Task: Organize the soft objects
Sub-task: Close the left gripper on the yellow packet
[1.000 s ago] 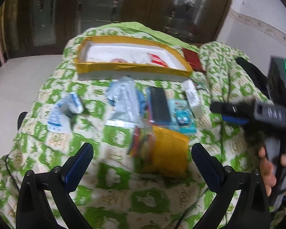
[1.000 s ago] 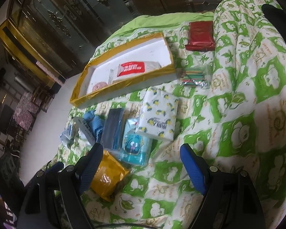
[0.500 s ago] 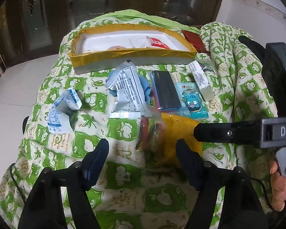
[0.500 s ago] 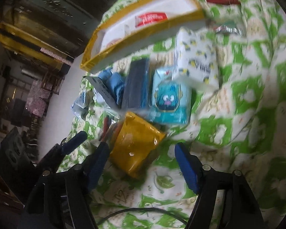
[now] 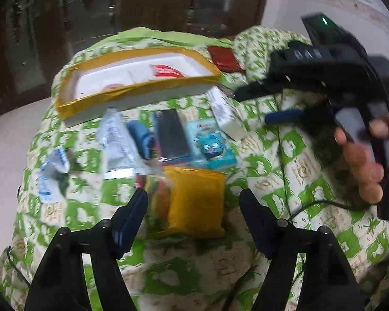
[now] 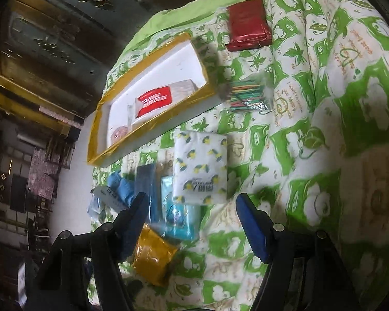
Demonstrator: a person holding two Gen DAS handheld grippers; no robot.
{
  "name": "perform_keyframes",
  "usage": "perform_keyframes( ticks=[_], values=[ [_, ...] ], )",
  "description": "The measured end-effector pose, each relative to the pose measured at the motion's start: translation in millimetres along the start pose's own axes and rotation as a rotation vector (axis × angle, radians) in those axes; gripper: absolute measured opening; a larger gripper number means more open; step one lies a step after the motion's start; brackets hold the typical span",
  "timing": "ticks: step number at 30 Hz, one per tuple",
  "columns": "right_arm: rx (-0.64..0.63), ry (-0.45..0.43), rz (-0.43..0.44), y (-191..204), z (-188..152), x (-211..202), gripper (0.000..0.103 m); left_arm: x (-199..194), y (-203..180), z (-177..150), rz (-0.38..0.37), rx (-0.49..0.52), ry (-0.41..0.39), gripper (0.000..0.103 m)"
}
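Soft packets lie on a green-and-white quilt. A yellow packet (image 5: 195,202) lies straight ahead of my open left gripper (image 5: 193,207); it also shows in the right wrist view (image 6: 153,259). Beyond it lie a blue cartoon tissue pack (image 5: 212,150), a dark packet (image 5: 171,137), a blue cloth (image 5: 140,137) and a lemon-print tissue pack (image 6: 201,168). My right gripper (image 6: 190,220) is open and empty, held above the quilt; it appears at the right of the left wrist view (image 5: 285,101).
A yellow-rimmed white box (image 5: 132,93) at the back holds a red-and-white pack (image 6: 155,101). A red packet (image 6: 247,28) and a bag of coloured sticks (image 6: 246,96) lie at the far right. White wrappers (image 5: 51,173) lie left.
My left gripper has moved in on the yellow packet. My right gripper has lifted and swung back to the right, away from the yellow packet, and now faces the lemon-print pack.
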State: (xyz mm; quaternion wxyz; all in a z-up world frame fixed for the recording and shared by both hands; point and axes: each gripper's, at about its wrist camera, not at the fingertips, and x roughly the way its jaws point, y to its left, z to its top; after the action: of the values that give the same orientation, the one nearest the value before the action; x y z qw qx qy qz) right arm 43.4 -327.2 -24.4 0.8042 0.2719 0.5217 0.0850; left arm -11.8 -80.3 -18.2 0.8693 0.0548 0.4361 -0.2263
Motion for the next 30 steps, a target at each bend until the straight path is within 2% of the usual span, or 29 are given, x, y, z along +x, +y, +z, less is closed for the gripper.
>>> perform_keyframes(
  ticks=[6,11,16,21,23,26,28,30],
  values=[
    [-0.025,0.011,-0.008,-2,6,4,0.074,10,-1,1,-0.023,-0.007,0.026,0.073],
    [-0.031,0.017,-0.019,-4,14,10,0.074,16,0,4,-0.086,-0.027,0.031,0.073],
    [-0.049,0.031,-0.033,-3,19,17,0.074,29,5,3,-0.098,-0.047,0.073,0.073],
    [-0.044,0.045,-0.042,-4,24,26,0.074,37,-1,-1,-0.092,-0.027,0.105,0.072],
    [-0.047,0.054,-0.044,-3,26,30,0.074,39,-4,-1,-0.084,-0.017,0.108,0.069],
    [-0.054,0.072,-0.052,-1,29,38,0.074,42,-6,-2,-0.064,-0.003,0.110,0.054],
    [-0.052,0.089,-0.053,-1,30,45,0.074,42,-7,-3,-0.054,0.008,0.108,0.053],
    [-0.058,0.098,-0.059,0,30,51,0.067,42,-10,-4,-0.046,0.019,0.102,0.052]
  ],
)
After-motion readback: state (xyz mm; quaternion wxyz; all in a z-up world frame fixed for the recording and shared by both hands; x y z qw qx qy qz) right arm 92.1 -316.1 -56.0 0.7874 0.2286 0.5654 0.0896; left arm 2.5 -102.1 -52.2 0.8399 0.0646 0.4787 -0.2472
